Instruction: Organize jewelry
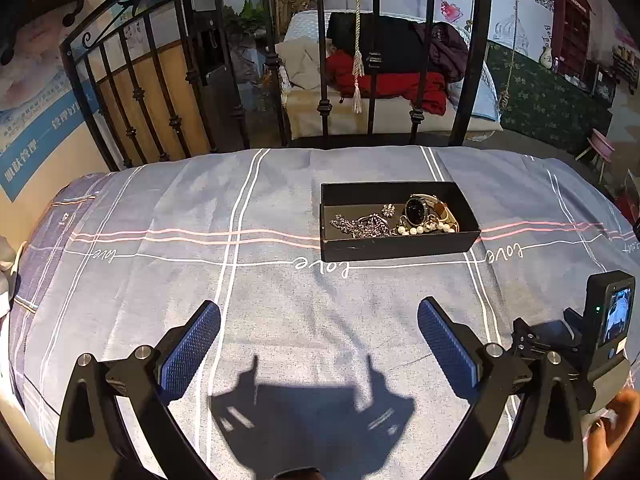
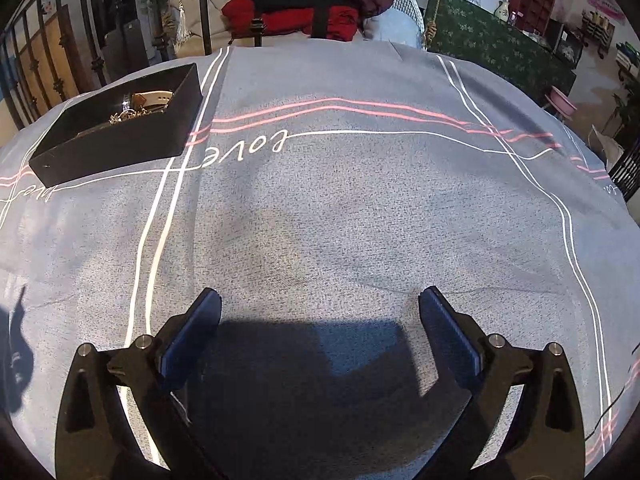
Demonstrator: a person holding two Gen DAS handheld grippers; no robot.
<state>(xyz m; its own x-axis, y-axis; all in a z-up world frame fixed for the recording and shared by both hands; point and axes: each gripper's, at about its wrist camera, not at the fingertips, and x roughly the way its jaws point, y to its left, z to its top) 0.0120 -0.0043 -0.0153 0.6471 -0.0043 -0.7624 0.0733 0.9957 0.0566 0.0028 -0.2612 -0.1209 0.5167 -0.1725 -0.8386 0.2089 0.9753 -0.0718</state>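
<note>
A black open box [image 1: 400,244] lies on the blue-grey bedspread [image 1: 200,280], ahead and slightly right of my left gripper [image 1: 319,312]. Inside it lie a watch with a dark face [image 1: 417,209], a white bead bracelet [image 1: 428,229], a dark sparkly necklace [image 1: 366,226] and a small brooch [image 1: 388,210]. My left gripper is open and empty, held above the bed. In the right wrist view the box [image 2: 120,148] sits at the far left, with jewelry [image 2: 132,114] showing inside. My right gripper [image 2: 320,300] is open and empty over bare bedspread.
A black iron bedstead [image 1: 280,80] stands behind the far bed edge, with a sofa piled with red and dark clothes [image 1: 384,76] beyond. The right-hand gripper's body and camera [image 1: 608,320] show at the left wrist view's lower right. The bed drops off at the right [image 2: 616,200].
</note>
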